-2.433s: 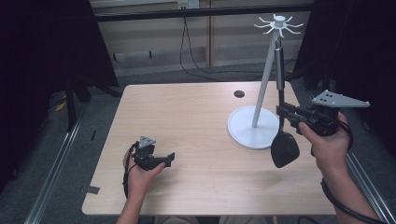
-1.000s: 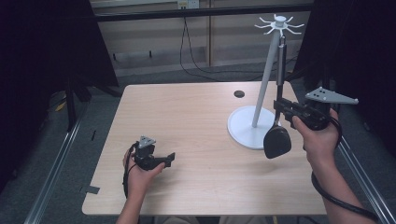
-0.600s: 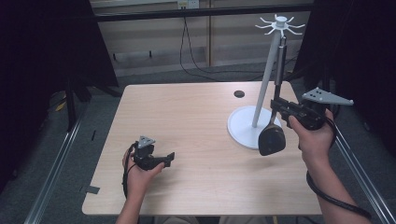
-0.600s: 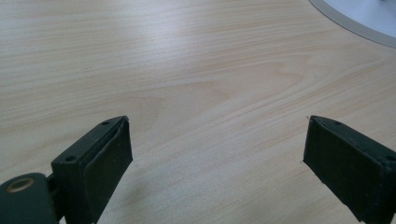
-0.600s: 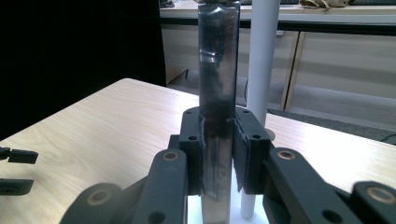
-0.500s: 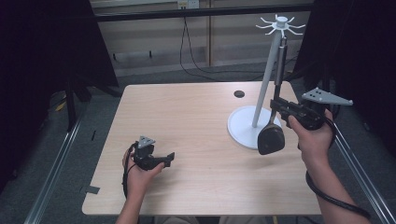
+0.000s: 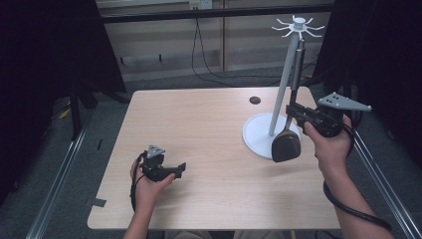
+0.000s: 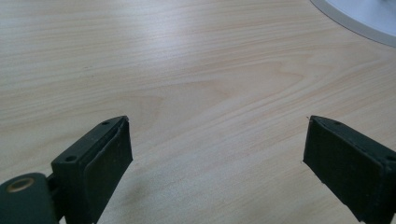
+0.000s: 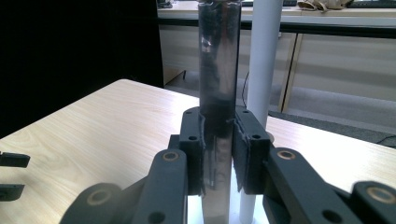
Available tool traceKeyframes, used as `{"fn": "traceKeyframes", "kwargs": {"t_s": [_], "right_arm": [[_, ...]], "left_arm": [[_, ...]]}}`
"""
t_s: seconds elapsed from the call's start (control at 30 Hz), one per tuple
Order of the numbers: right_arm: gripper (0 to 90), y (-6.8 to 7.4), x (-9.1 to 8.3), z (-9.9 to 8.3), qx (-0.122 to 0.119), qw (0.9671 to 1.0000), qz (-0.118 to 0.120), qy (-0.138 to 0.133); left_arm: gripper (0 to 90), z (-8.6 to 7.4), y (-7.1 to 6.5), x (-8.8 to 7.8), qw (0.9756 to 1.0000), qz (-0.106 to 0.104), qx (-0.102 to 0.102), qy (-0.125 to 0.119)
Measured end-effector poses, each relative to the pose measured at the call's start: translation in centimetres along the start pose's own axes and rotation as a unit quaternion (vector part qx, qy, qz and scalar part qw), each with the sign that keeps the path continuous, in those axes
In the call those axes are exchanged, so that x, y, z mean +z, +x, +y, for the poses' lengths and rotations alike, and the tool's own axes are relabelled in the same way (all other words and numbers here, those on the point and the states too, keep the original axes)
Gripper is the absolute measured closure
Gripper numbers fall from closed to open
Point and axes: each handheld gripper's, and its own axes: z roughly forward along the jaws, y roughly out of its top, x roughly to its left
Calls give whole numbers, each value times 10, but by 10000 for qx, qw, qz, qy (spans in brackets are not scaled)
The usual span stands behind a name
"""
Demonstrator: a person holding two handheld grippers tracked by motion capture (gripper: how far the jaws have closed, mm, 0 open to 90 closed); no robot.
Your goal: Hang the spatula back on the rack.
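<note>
The right gripper (image 7: 294, 110) had its jaws clamped on the shiny metal handle of a long kitchen tool (image 7: 291, 107), maybe a spatula or big spoon, with a black head (image 7: 285, 148). The tool stood almost straight up, on the right side of the worktop (image 7: 209, 134). Its black head hung low over the near edge of the round white base (image 7: 256, 134) of a tall white stand (image 7: 282, 87). In the right gripper view the handle (image 9: 218, 70) sat just beside the white pole (image 9: 264, 56), and I could not tell if they touched. At the top of the stand was a ring of small hooks (image 7: 298, 25). The top of the handle reached up near them, but not onto one yet. The left gripper (image 7: 175, 169) rested on the near left part of the worktop, well apart from the stand, with its jaws wide apart and nothing between them. The tool could bump the pole and rock the stand, because they were so close. The smooth handle could also slip down through the jaws if the squeeze got loose.
</note>
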Motion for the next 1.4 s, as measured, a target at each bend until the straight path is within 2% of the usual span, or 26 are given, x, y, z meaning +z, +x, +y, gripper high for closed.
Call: {"fn": "traceKeyframes", "kwargs": {"t_s": [0.97, 1.2, 1.23, 1.27, 1.3, 1.4], "right_arm": [[768, 0, 4, 3, -76, 9999, -55, 62], [672, 0, 2, -1, -55, 9999, -28, 128], [631, 1, 1, -2, -48, 9999, -2, 122], [631, 1, 1, -2, -48, 9999, -2, 122], [579, 1, 0, -3, -63, 9999, 2, 137], [542, 2, 0, -4, -65, 9999, 26, 154]], "left_arm": [[81, 0, -1, 0, 10000, -6, -18, -24], [81, 0, -1, 0, 10000, -9, -5, -17], [81, 1, -1, 0, 10000, -3, 10, -16], [81, 1, -1, 0, 10000, -3, 10, -16], [81, 1, -1, -1, 10000, -4, 32, -8], [81, 1, -1, -1, 10000, -15, 32, -5]]}}
